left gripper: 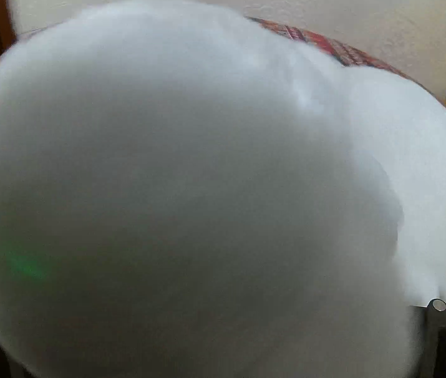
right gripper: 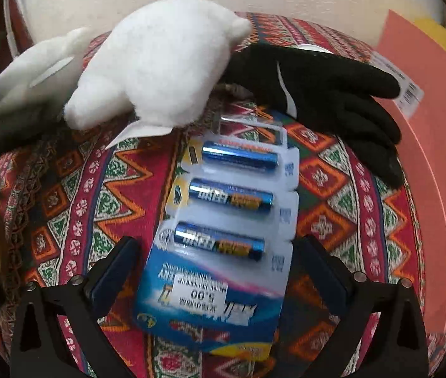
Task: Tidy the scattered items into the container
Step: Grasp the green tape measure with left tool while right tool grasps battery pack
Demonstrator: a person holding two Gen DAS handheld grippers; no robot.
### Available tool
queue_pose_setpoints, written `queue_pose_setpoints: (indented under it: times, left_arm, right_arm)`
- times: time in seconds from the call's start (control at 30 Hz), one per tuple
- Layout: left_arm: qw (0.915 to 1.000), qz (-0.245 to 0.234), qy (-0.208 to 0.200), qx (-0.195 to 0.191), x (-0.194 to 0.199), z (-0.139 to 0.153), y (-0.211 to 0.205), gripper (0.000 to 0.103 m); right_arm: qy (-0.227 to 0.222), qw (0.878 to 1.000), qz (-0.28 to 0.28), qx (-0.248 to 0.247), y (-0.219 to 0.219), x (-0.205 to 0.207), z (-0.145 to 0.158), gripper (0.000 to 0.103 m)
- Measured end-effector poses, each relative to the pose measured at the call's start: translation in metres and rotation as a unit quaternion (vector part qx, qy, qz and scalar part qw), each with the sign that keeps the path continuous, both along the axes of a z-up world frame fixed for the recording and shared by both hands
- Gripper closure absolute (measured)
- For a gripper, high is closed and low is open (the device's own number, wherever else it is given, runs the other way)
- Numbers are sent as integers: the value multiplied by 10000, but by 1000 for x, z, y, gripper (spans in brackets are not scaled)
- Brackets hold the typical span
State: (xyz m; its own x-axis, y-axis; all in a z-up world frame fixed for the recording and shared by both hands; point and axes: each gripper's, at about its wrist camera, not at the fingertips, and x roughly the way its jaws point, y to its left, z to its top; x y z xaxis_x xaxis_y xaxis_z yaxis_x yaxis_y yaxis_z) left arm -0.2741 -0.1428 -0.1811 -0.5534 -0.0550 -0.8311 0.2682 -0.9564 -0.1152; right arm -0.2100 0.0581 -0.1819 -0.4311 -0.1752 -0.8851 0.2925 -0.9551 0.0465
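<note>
Batteries (right gripper: 223, 220) lie flat between spread right tongs (right gripper: 216, 264), may slide off on closing; left tongs' state unclear behind plush (left gripper: 175, 173).

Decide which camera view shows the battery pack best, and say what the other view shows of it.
The right wrist view shows the battery pack best: it lies on the patterned cloth between the open right gripper fingers, three batteries clearly visible. The left wrist view shows none of it; a white plush toy fills that frame.

Battery pack (right gripper: 223, 236) on tablecloth (right gripper: 65, 189); plush toy (right gripper: 160, 66) behind it, glove (right gripper: 327, 94) right of toy.
</note>
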Motion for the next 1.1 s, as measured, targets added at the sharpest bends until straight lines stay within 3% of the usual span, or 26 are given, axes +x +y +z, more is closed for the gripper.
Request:
queue_pose_setpoints:
  times: [0.17,0.23,0.27,0.3,0.37,0.67,0.8,0.87,1.1]
  left_arm:
    - [9991,-348,76,-234,-13,-8,9,12]
    - [9970,-640,167,-405,3,-9,19,27]
    - [9957,-774,202,-457,11,-8,24,41]
    - [9946,-874,225,-505,21,-6,29,44]
    - [9941,-944,216,-485,39,-4,34,44]
    - [9948,-893,407,276,153,25,41,44]
    - [9935,-909,627,274,187,42,53,44]
    - [9929,-949,680,228,181,45,42,44]
    - [9911,-1005,824,273,213,64,35,44]
  right_arm:
    - [-122,9998,171,-45,0,-8,1,0]
    - [-144,9997,180,-49,0,-9,1,2]
    - [-113,9997,200,-51,0,-8,4,11]
    - [-82,9997,220,-53,-1,-8,6,16]
    - [-64,9996,265,-83,-3,-6,7,17]
    - [-126,9971,676,-333,-11,24,14,18]
    - [-137,9952,866,-437,-9,41,17,18]
    - [-116,9944,919,-517,-10,55,24,18]
    - [245,9911,954,-890,13,81,65,18]
